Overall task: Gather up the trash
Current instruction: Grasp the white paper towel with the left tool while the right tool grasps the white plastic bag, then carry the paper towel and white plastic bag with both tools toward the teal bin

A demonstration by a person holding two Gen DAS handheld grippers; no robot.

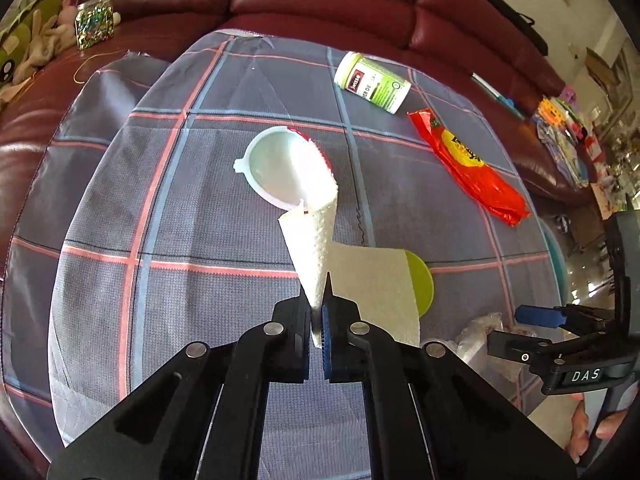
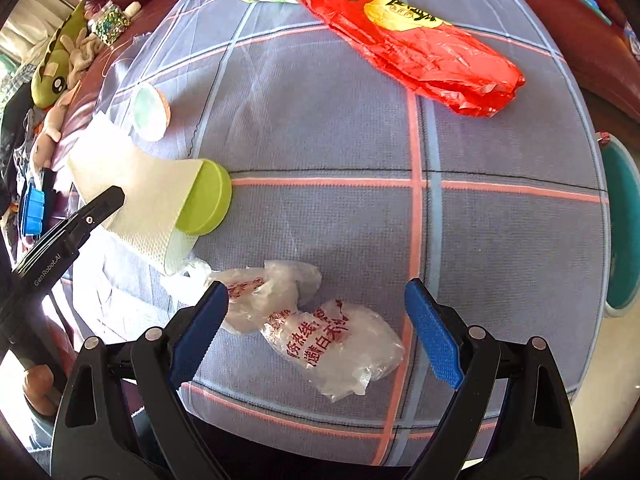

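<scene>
- Here, a red leather sofa (image 1: 320, 4) curves behind a table draped in a grey plaid cloth (image 1: 224, 184) with pink and blue stripes.
- A teal bin (image 2: 620, 220) shows at the table's right edge in the right wrist view.
- A crumpled red plastic bag (image 2: 420, 48) lies flat at the far right of the cloth, one end just beside a tipped-over white supplement bottle (image 1: 372, 82).
- The left gripper (image 1: 318, 308) is pinched tight on a white paper towel (image 1: 316, 248), lifting one end while the rest drapes onto the cloth and over part of a lime-green lid (image 2: 208, 200).
- A clear crumpled plastic bag (image 2: 320, 332) with red Chinese print lies on the near edge of the cloth, between the widely spread blue-padded fingers of the right gripper (image 2: 320, 332).
- A white plastic lid (image 1: 272, 164) rests beyond the towel's raised end.
</scene>
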